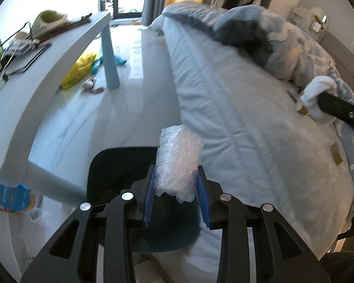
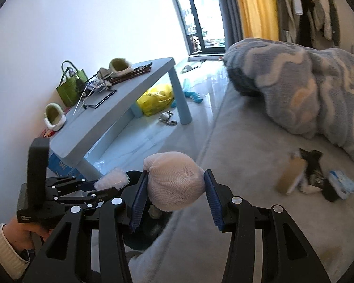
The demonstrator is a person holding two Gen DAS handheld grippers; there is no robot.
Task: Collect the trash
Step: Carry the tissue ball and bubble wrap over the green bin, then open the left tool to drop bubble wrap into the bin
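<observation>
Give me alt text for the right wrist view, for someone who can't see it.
The right tool grips a pale netted foam wad between its blue pads, above a dark bin at the edge of a grey bed. At left, the left tool holds a bubble wrap bundle. More litter lies on the bed; a blue table stands behind.

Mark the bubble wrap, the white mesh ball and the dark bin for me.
bubble wrap [image 1: 177, 162]: left wrist view, middle of the wad between the pads.
white mesh ball [image 2: 175, 181]: right wrist view, centre of its netted front.
dark bin [image 1: 103, 176]: left wrist view, inner wall near rim.
</observation>
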